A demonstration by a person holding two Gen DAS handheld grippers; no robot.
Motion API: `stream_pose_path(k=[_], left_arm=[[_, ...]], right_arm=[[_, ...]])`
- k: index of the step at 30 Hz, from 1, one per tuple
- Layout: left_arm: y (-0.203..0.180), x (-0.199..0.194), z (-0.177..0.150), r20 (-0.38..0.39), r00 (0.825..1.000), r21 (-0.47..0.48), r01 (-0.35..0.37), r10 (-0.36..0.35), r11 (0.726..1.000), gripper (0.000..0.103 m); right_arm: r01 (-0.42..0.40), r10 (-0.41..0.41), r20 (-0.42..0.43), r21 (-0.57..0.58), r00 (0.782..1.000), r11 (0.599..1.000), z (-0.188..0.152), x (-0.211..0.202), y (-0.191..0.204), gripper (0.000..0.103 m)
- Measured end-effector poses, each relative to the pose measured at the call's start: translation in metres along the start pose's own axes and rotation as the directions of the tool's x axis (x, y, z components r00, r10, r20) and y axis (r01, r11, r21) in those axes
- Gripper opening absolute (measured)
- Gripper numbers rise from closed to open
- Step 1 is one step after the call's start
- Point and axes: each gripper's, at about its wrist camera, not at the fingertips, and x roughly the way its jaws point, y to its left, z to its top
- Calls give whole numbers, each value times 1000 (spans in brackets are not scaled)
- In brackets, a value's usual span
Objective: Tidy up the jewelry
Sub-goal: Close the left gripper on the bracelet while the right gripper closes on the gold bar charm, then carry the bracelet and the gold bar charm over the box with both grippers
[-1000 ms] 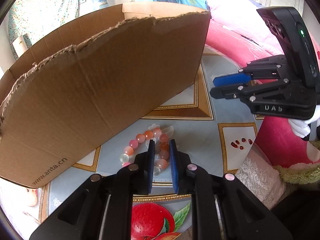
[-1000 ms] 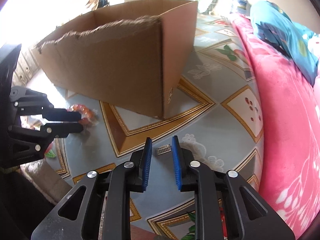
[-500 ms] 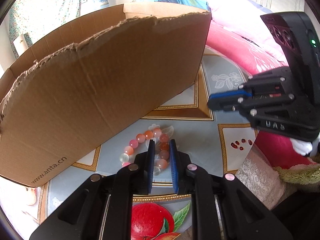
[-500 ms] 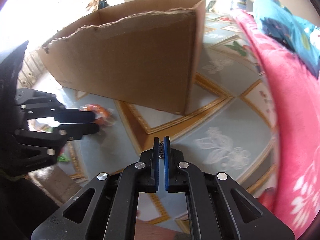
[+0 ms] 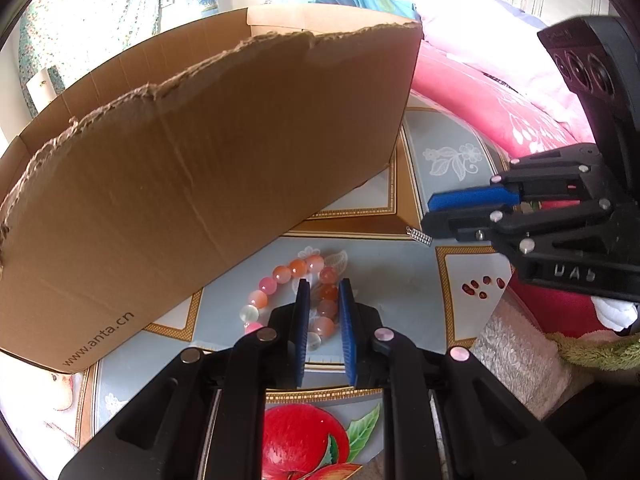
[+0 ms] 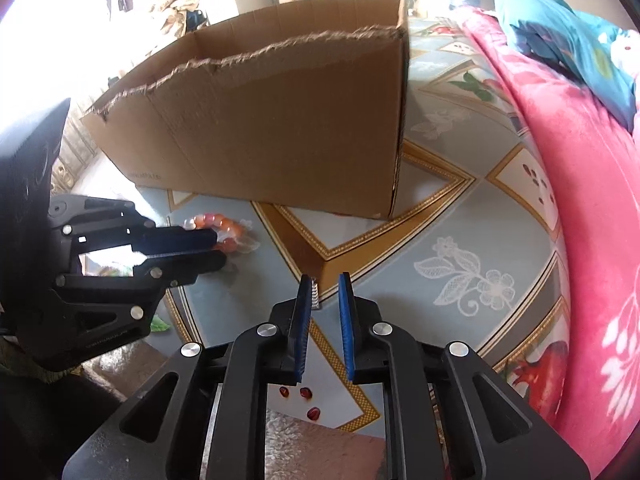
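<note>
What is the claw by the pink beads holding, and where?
It cannot be told. The jaws of the left gripper straddle one side of the bead bracelet on the table; whether they press it is unclear.

A plain brown cardboard box point(image 5: 208, 168) stands on a blue-grey, gold-bordered, fruit-printed cloth point(image 6: 460, 240); at its six o'clock, pink, orange and clear beads point(image 5: 288, 284). At three o'clock, a pink white-flowered blanket point(image 6: 580, 200).

patterned cloth point(image 5: 404, 280) | cardboard box point(image 5: 208, 184) | bead bracelet point(image 5: 288, 280)
</note>
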Motion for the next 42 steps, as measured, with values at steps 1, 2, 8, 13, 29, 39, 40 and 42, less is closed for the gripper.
stream_pose_path(k=[1,2,8,13,29,39,40,42], left_arm=[[0,0,0,0,1000,-1,0,0,1000,14],[0,0,0,0,1000,-1,0,0,1000,14],[-1,0,0,1,1000,0,-2,2,1000,14],[-1,0,0,1,1000,1,-2,2,1000,14],[0,0,0,2,1000,2,-3,3,1000,14],[-1,-2,-1,19,1000,11,-8,8,1000,10],[0,-4,-1,27,1000,9,-6,6,1000,10],[2,-9,1,40,999,0,3,-3,1000,9]], right_arm=[[3,-3,-3,-5,1000,1000,-1,0,1,14],[-1,1,-5,-8,1000,1000,-3,0,3,14],[33,-33,-1,-61,999,998,-6,5,17,13],[76,-76,5,-105,997,992,-4,7,27,5],[37,-37,11,-40,999,999,5,11,13,4],[16,-16,47,15,999,1000,8,-1,-5,4],[15,-16,52,18,999,1000,8,-2,-6,4],[4,-5,62,27,998,1000,10,-4,-10,4]])
